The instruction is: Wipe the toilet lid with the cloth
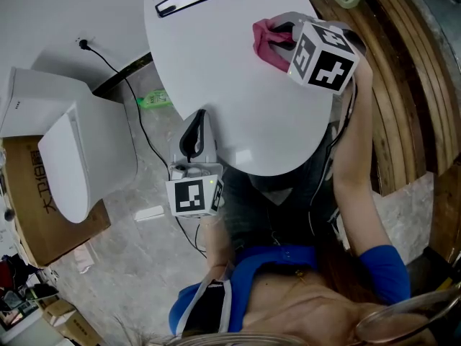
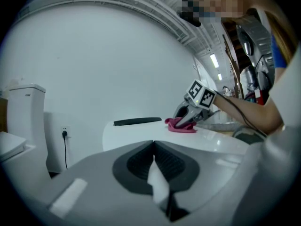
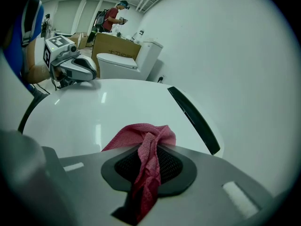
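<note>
The right claw [image 3: 151, 149] pinches the pink cloth [image 3: 136, 135] (bunched up) on the toilet lid [image 1: 230, 92]. The left claw [image 2: 154, 145], pressed together, sits at the lid's front edge.

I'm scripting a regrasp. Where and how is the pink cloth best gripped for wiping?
Probably pinch the cloth at its bunched ridge, coming low from the person's right as the right claw does; the loose part then lies spread on the toilet lid.
</note>
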Motion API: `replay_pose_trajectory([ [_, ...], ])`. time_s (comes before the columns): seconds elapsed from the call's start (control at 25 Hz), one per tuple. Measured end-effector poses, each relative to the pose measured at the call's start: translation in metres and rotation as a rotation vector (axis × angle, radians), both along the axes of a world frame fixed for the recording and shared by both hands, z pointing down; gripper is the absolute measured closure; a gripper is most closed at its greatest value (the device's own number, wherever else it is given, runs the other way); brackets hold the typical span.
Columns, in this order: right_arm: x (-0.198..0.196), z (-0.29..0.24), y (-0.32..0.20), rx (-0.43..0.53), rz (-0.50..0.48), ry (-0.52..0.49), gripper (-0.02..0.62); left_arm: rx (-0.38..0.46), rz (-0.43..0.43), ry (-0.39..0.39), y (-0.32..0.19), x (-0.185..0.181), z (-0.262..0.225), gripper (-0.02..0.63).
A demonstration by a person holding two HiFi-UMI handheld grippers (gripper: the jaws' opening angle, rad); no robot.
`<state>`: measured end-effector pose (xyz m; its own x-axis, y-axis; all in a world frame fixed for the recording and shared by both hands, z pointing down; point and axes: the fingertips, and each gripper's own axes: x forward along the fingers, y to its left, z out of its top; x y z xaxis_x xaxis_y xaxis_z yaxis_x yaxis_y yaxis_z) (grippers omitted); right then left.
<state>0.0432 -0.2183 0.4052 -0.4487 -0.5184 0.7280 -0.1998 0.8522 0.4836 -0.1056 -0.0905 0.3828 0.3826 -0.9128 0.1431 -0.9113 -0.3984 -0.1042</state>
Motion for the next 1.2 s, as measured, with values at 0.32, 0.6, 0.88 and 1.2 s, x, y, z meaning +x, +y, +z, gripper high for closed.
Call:
replay_pose_trajectory([
  [0.32,0.016,0.002,-0.001,-0.008,0.044,-0.022,0.521,0.005,0.009,0.001,0.001,0.001,0.001,0.603],
  [0.6,0.035,0.003,-0.003,-0.019,0.097,-0.046,0.52,0.006,0.022,-0.002,0.001,0.002,0.001,0.603],
  [0.88,0.054,0.004,-0.004,-0.026,0.148,-0.072,0.52,0.007,0.03,0.012,0.001,0.002,0.0,0.603],
  [1.2,0.061,0.003,-0.004,-0.023,0.143,-0.142,0.518,0.008,0.042,0.023,0.001,0.0,0.0,0.603],
])
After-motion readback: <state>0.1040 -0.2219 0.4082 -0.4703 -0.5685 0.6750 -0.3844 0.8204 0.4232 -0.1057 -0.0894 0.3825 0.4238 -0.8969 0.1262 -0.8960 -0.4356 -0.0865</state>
